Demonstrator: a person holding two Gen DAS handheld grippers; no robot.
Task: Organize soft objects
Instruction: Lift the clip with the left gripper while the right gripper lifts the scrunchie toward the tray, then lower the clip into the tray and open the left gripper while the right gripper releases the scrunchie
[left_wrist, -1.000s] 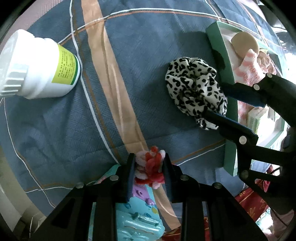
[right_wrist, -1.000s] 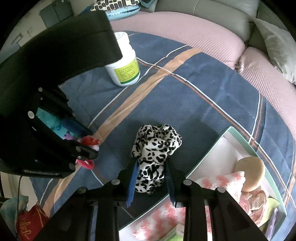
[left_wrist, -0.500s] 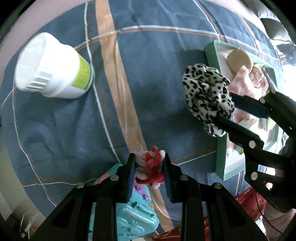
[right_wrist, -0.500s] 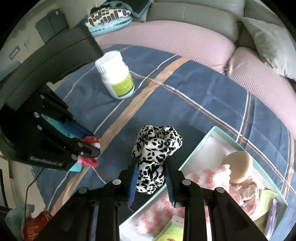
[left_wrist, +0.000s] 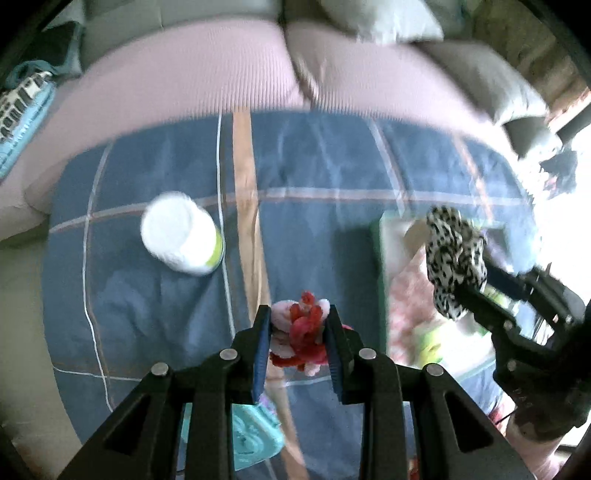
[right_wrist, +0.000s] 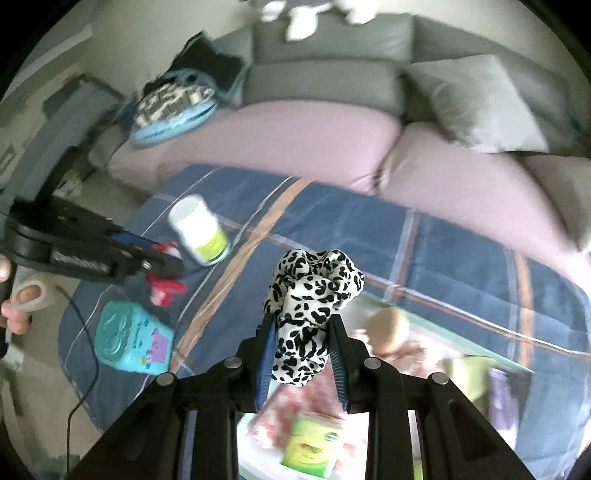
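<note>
My left gripper (left_wrist: 298, 325) is shut on a red and pink fluffy scrunchie (left_wrist: 301, 334) and holds it above the blue plaid blanket (left_wrist: 314, 177). It also shows in the right wrist view (right_wrist: 164, 264). My right gripper (right_wrist: 301, 354) is shut on a black and white leopard scrunchie (right_wrist: 312, 299), lifted over the green-rimmed box (right_wrist: 461, 350). The leopard scrunchie also shows in the left wrist view (left_wrist: 452, 254) above the box (left_wrist: 376, 254). The box holds a round beige sponge (right_wrist: 388, 328), pink fluffy cloth (right_wrist: 295, 402) and a green packet (right_wrist: 312, 441).
A white bottle with a green label (left_wrist: 181, 234) lies on the blanket at the left. A turquoise toy case (right_wrist: 129, 341) lies near the blanket's front edge. A pink sofa seat (right_wrist: 295, 147) and grey cushions (right_wrist: 472, 99) lie behind.
Both grippers have risen well above the blanket with their scrunchies. The leopard scrunchie has left the blanket and moved over the box.
</note>
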